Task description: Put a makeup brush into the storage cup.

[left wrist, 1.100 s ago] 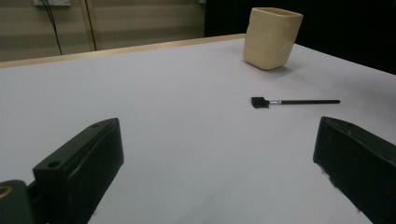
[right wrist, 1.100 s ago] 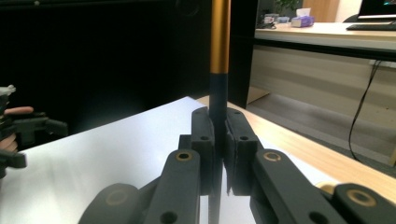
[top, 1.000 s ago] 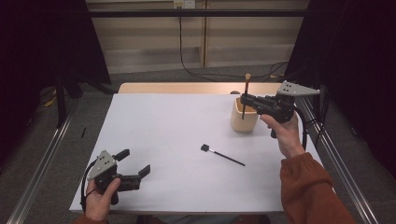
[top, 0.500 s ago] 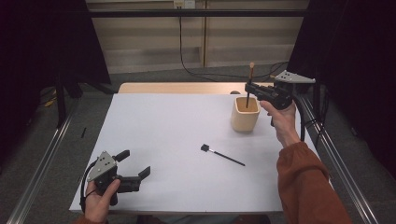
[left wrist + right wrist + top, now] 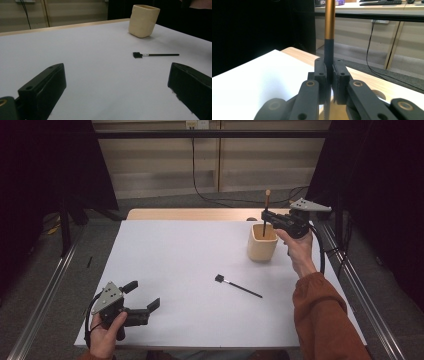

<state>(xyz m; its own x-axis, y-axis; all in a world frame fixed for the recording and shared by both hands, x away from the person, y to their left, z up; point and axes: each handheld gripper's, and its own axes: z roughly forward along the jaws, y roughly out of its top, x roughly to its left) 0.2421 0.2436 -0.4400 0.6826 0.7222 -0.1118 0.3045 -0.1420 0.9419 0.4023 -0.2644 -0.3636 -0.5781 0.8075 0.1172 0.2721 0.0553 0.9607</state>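
the table (image 5: 180,270) is the widest thing, a white sheet over a wooden top whose far edge shows bare. take the cup (image 5: 262,242) as the mark: a cream, square-sided holder standing upright on the sheet near the far right corner.

the right hand (image 5: 299,249) comes up just beside the cup on its right, bearing the right gripper (image 5: 265,216) right above the cup's mouth. its jaws are clenched on a pen (image 5: 265,215), a thin stick with a dark shaft and an orange-brown top. the pen stands upright, its lower end inside the cup's opening and its top well above the jaws. in the right gripper view the two pads press the dark shaft from both sides.

the left hand (image 5: 105,335) is well apart from the cup, at the near left corner of the table. the left gripper (image 5: 142,300) sits low over the sheet, its jaws spread wide with bare sheet between them.

a brush (image 5: 237,286), thin, black and with a small square head, lies flat on the sheet near the cup, on its near side and a little left.
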